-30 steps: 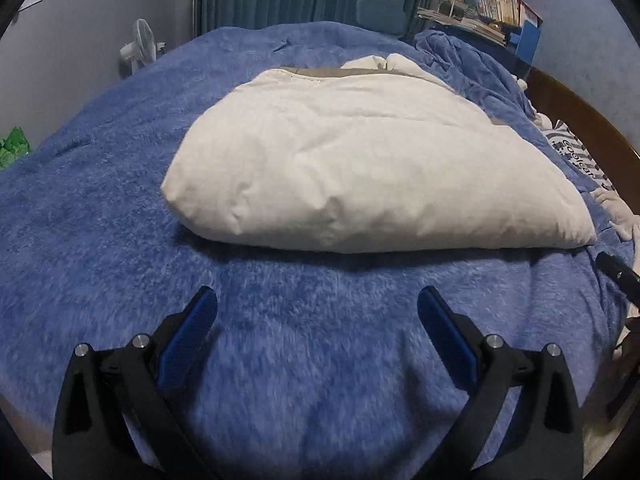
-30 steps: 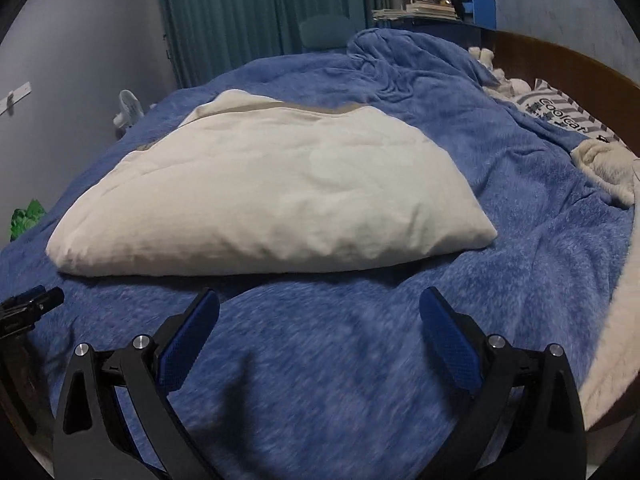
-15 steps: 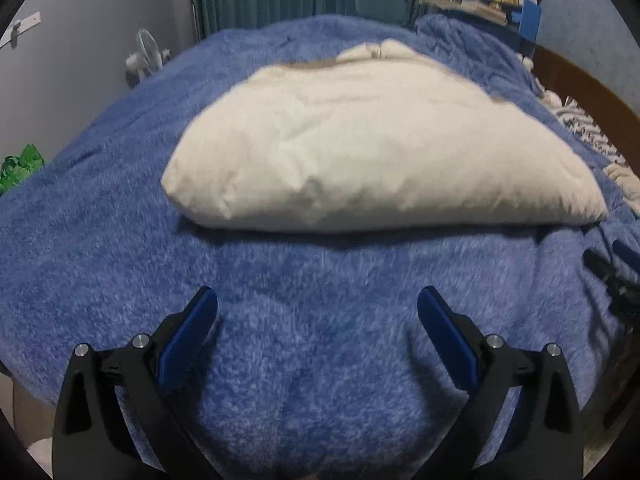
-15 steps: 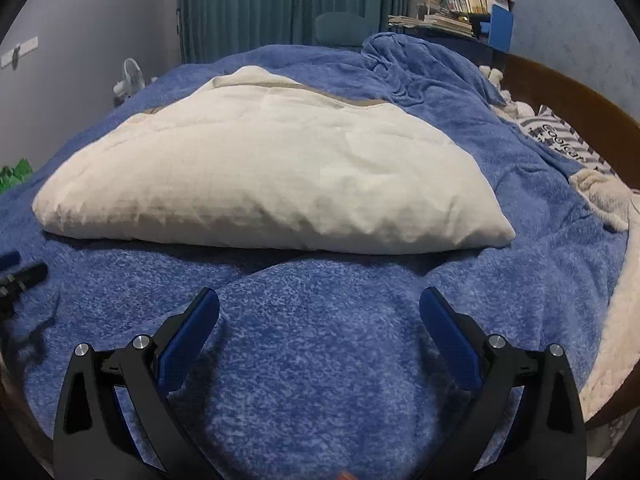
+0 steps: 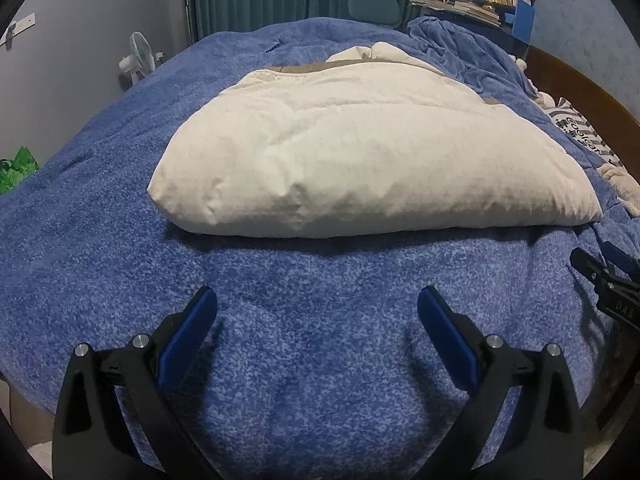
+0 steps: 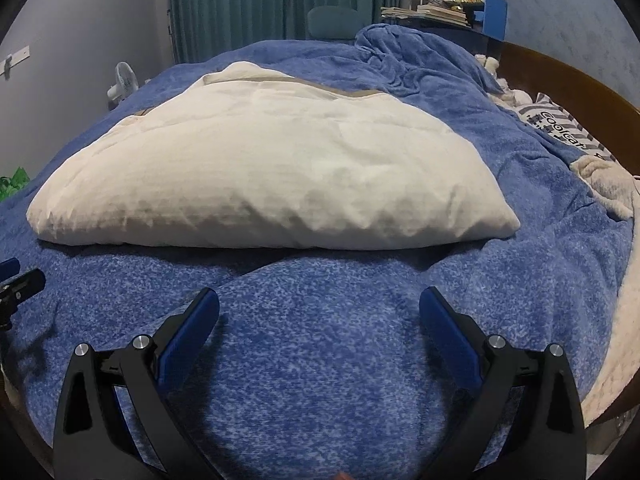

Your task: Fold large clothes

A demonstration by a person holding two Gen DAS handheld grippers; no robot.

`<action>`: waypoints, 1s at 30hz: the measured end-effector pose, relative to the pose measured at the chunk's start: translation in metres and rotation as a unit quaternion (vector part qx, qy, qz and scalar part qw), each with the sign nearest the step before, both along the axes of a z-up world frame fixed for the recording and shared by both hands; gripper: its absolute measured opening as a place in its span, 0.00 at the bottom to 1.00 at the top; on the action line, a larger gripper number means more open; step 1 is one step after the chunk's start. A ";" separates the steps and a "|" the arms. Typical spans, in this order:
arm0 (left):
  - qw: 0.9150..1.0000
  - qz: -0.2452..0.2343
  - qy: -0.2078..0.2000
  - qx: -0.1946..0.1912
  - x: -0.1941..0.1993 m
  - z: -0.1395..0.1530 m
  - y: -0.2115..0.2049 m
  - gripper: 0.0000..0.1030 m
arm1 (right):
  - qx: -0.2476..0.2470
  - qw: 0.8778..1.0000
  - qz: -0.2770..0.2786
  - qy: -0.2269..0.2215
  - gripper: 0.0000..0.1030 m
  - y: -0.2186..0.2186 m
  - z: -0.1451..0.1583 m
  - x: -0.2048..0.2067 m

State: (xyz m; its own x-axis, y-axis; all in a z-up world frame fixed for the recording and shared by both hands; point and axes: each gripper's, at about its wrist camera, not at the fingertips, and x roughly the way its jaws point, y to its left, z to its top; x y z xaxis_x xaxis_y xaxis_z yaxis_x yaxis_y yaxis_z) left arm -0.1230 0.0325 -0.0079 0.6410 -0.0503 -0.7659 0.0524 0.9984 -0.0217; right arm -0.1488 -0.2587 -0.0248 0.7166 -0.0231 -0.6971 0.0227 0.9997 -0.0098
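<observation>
A puffy cream-white padded garment (image 5: 360, 160) lies folded into a thick pad on the blue fleece blanket (image 5: 304, 320) of a bed. It also shows in the right wrist view (image 6: 272, 168), with a tan strip along its far edge. My left gripper (image 5: 318, 308) is open and empty, hovering over bare blanket short of the garment's near edge. My right gripper (image 6: 320, 308) is open and empty too, likewise short of the near edge. Each gripper's tip shows at the edge of the other's view.
A brown wooden bed frame (image 6: 560, 76) curves along the right, with a striped cloth (image 6: 560, 132) and a beige towel (image 6: 604, 188) beside it. A bunched blue blanket (image 6: 420, 56) lies at the back right. A fan (image 5: 138, 56), teal curtains and a cluttered shelf stand behind.
Both grippers have drawn back and risen a little from the garment, with the views tilting up. The garment has not moved. Both stay open.
</observation>
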 end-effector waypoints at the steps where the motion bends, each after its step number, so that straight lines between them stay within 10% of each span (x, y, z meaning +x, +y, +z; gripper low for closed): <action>1: 1.000 0.000 -0.001 0.000 0.000 0.000 0.000 0.94 | 0.001 1.000 -0.001 0.000 0.94 -0.001 0.000 0.000; 30: 1.000 0.000 0.008 -0.003 -0.002 0.000 0.000 0.94 | -0.001 1.000 -0.009 0.004 0.94 -0.001 -0.003 0.001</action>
State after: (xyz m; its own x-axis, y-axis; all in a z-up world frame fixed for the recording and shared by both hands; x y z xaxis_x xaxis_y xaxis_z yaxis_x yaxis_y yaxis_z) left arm -0.1252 0.0326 -0.0084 0.6293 -0.0548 -0.7752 0.0515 0.9983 -0.0288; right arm -0.1480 -0.2599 -0.0274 0.7102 -0.0382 -0.7030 0.0413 0.9991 -0.0125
